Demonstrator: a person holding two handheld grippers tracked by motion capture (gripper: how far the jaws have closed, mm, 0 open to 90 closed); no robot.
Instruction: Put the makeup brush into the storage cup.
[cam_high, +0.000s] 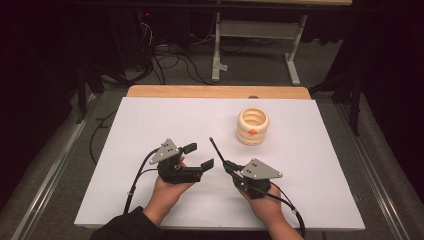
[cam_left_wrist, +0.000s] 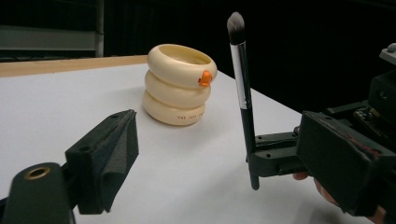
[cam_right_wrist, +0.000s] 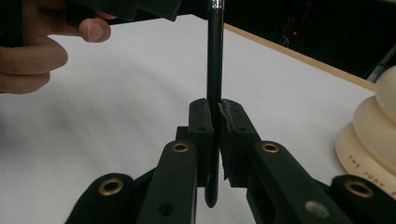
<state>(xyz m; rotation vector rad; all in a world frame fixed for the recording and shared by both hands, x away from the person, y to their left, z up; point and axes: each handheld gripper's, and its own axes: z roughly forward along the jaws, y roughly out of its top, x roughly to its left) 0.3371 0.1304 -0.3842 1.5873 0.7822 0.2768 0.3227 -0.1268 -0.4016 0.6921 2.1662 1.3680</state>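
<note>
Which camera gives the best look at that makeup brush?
The left gripper view: the brush stands whole there, bristle tip to handle end, clamped in the right gripper. The right gripper view shows its black handle between the jaws. In the high view it is a thin dark stick.

A lab-like recording room: a white-covered worktop (cam_high: 150, 120) amid dark curtains, loose floor cables (cam_high: 170, 62) and a metal-framed bench (cam_high: 260, 30) behind.

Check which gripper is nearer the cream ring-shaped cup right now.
Right. The right gripper, shut on the makeup brush, sits just below-left of the cream cup in the high view. The left gripper, open, is farther left, beyond the brush.
</note>
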